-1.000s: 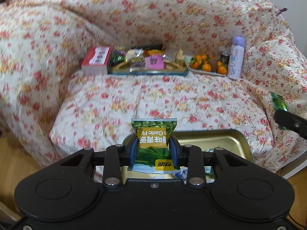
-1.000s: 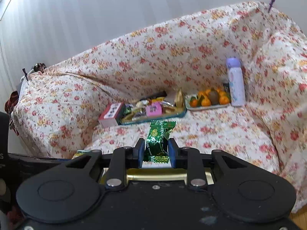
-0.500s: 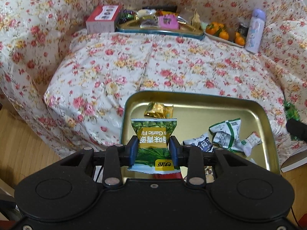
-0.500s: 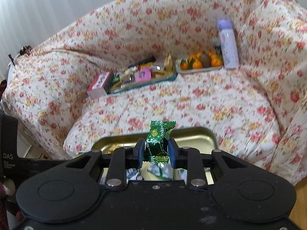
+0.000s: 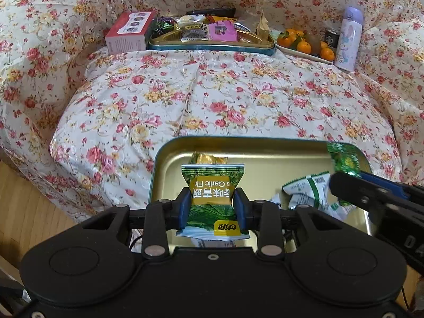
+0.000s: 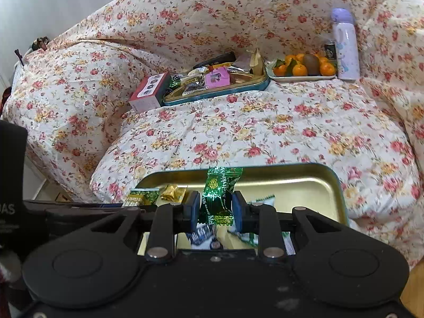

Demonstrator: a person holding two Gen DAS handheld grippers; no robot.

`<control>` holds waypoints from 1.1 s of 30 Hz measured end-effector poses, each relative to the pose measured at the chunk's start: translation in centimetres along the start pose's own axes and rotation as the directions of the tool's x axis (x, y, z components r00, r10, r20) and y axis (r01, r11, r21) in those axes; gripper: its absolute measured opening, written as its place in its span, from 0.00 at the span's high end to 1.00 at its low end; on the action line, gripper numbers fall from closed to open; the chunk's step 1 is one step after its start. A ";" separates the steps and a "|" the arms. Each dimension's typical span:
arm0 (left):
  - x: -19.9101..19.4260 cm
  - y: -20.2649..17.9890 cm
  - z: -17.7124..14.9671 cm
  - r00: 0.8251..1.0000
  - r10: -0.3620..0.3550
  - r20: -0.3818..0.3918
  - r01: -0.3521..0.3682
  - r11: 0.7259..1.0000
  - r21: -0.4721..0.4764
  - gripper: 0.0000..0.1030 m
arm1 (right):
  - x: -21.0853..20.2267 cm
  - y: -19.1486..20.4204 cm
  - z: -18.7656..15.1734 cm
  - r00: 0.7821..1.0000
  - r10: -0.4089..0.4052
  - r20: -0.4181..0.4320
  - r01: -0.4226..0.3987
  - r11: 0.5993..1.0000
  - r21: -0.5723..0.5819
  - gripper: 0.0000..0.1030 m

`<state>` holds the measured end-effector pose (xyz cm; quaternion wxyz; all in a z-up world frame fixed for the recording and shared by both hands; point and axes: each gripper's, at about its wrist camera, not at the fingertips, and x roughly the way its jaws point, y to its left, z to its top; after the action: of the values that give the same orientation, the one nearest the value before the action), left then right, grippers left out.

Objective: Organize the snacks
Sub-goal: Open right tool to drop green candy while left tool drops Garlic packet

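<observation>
Green pea pack (image 5: pixel 212 196) pinched in left claw (image 5: pixel 212 206), candy (image 6: pixel 218 198) in right claw (image 6: pixel 216 209); dropped from above, either could bounce off the tray (image 5: pixel 265 143)

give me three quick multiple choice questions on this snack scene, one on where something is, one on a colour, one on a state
1. Where does the purple bottle stand?
A. right of the fruit plate
B. inside the near gold tray
C. on the red box

2. What colour is the candy wrapper in the right gripper?
A. pink
B. shiny green
C. white

3. What is the state of the left gripper?
A. open and empty
B. shut on nothing
C. shut on a green snack packet

Answers:
1 A, the bottle stands at the right end of the plate of oranges at the back of the sofa.
2 B, the wrapper between the pads is green foil with gold print.
3 C, both blue pads press the packet's sides, above the gold tray.
</observation>
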<state>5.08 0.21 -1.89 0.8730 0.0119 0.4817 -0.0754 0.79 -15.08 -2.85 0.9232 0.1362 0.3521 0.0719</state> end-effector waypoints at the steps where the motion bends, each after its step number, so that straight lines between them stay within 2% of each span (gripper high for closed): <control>1: 0.1 0.0 0.2 1.000 0.003 0.002 -0.003 1.000 0.000 0.58 | 0.3 0.2 0.3 1.000 0.001 0.000 -0.001 1.000 -0.004 0.73; 13: 0.7 0.8 0.9 1.000 0.020 -0.010 -0.021 0.999 -0.030 0.58 | 3.4 1.6 1.9 1.000 -0.008 -0.017 0.007 0.999 -0.043 0.72; 21: 0.8 1.0 0.8 1.000 0.006 -0.019 -0.006 0.999 -0.047 0.54 | 3.6 1.4 2.1 1.000 -0.012 -0.014 0.012 0.999 -0.033 0.70; 33: -0.2 0.7 0.3 0.998 0.054 0.012 -0.053 0.998 -0.036 0.54 | 2.3 1.0 1.1 0.999 -0.051 0.000 0.051 0.998 -0.028 0.70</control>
<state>5.30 0.94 -1.57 0.8780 0.0089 0.4766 -0.0435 3.20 -13.82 -3.22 0.9264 0.1143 0.3549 0.0532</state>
